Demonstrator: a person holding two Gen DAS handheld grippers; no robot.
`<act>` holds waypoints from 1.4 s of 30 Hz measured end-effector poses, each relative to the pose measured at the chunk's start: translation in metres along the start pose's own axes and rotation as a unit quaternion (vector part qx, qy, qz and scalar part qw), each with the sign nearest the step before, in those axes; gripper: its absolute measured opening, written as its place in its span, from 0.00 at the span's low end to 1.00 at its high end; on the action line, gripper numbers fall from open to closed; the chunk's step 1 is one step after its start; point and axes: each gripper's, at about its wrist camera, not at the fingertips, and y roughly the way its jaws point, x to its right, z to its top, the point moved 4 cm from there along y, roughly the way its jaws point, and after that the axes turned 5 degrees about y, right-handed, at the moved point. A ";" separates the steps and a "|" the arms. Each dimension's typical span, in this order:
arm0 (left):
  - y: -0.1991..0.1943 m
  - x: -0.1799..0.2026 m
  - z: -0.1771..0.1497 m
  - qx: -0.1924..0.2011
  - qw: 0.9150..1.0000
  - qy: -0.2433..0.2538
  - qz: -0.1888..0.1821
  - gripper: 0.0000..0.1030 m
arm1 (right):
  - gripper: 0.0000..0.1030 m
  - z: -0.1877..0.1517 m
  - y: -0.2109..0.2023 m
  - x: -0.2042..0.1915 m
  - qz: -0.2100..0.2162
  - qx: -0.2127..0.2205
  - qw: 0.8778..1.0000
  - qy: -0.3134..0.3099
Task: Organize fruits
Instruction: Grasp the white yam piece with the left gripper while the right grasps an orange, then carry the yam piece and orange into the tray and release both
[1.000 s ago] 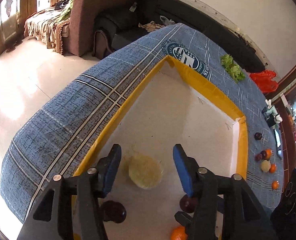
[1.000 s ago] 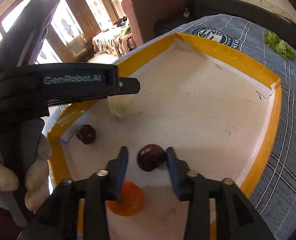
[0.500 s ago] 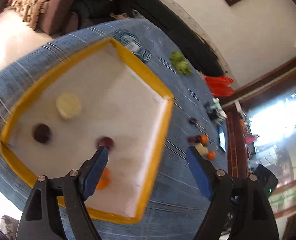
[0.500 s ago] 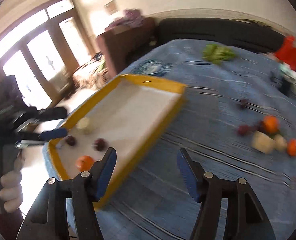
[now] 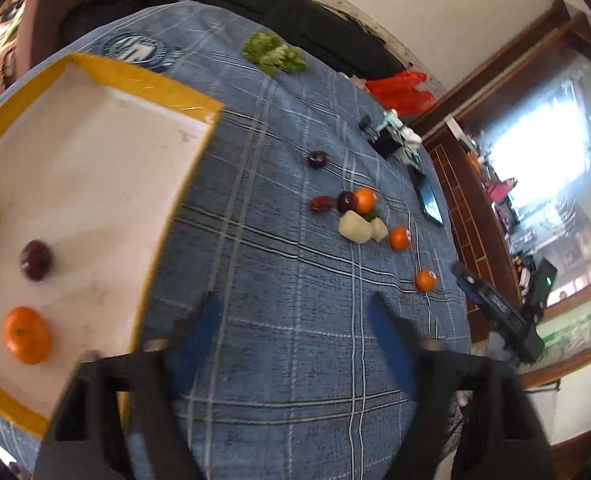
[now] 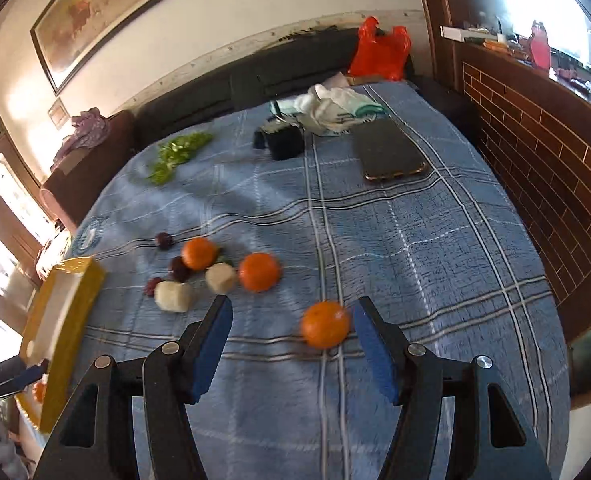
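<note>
The right gripper (image 6: 289, 338) hangs with jaws spread and empty, the nearest tangerine (image 6: 325, 324) lying on the table (image 6: 435, 264) just inside its right pad. Best to shift right until the fruit is centred, then close gently. The left gripper (image 5: 295, 332), jaws just closing on nothing, hovers beside the yellow-rimmed tray (image 5: 143, 84).

Four round orange tangerines (image 5: 365, 200), five dark red plums (image 5: 318, 159), three pale peeled fruit chunks (image 5: 354, 227), one yellow-rimmed tray (image 5: 147, 80), two blue-padded grippers (image 6: 291, 344).
</note>
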 end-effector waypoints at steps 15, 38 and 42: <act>0.119 0.072 0.031 -0.028 0.989 0.120 0.080 0.50 | 0.35 -0.019 0.060 0.014 -0.037 -0.009 0.999 -0.009; 0.150 0.102 0.038 0.010 0.972 0.183 0.144 0.31 | 0.35 -0.020 0.061 0.016 -0.020 -0.019 1.000 0.006; 0.099 0.094 0.030 0.045 0.977 0.163 0.133 0.31 | 0.35 -0.018 0.058 0.016 -0.024 -0.007 1.000 0.008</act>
